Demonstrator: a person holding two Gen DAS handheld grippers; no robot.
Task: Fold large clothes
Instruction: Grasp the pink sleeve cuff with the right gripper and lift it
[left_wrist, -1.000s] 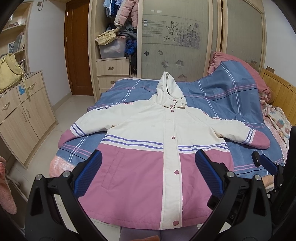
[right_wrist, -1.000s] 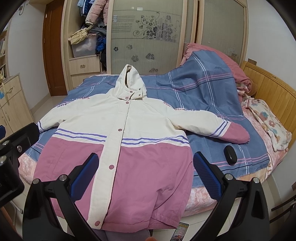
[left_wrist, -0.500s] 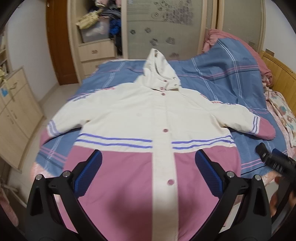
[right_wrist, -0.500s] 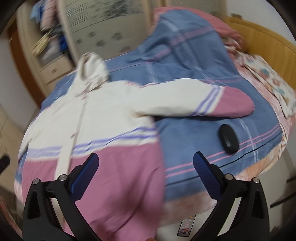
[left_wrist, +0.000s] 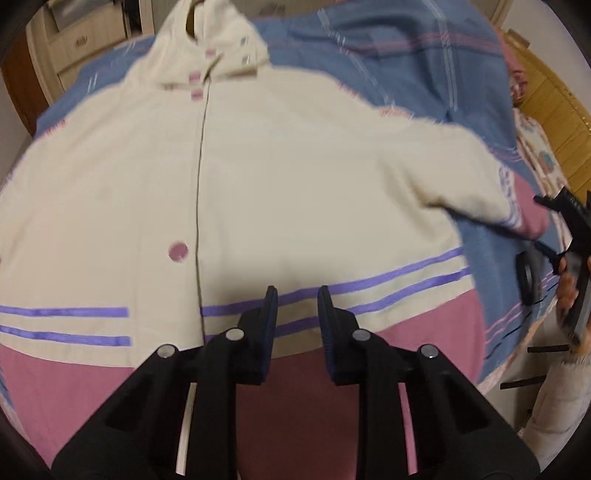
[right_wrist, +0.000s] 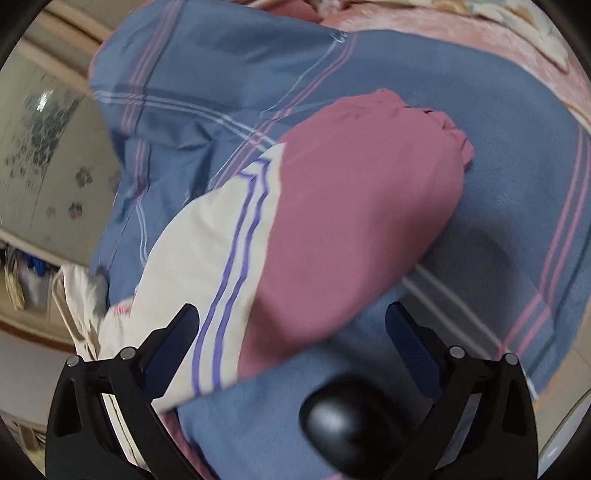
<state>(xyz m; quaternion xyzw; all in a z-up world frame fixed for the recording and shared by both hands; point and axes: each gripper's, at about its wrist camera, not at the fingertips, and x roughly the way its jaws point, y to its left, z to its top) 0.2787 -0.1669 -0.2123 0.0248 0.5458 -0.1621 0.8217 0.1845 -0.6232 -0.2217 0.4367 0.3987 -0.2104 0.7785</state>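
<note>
A cream and pink hooded jacket (left_wrist: 295, 177) with purple stripes lies spread flat, front up, on the bed. My left gripper (left_wrist: 297, 295) hovers low over its middle near the purple stripes, jaws narrowed to a small gap with nothing between them. My right gripper (right_wrist: 291, 321) is open just above the jacket's right sleeve (right_wrist: 314, 229), whose pink cuff (right_wrist: 424, 133) points away. The right gripper also shows in the left wrist view (left_wrist: 569, 236), beside that sleeve's cuff.
A blue plaid blanket (right_wrist: 498, 92) covers the bed. A black computer mouse (right_wrist: 347, 417) lies on it just under my right gripper, also showing in the left wrist view (left_wrist: 528, 273). A wooden headboard (left_wrist: 554, 96) stands far right, drawers (left_wrist: 85, 48) at the back left.
Both grippers have dropped closer to the jacket. The left jaws have closed from wide open to a narrow gap. The right gripper swung right, onto the sleeve cuff.
</note>
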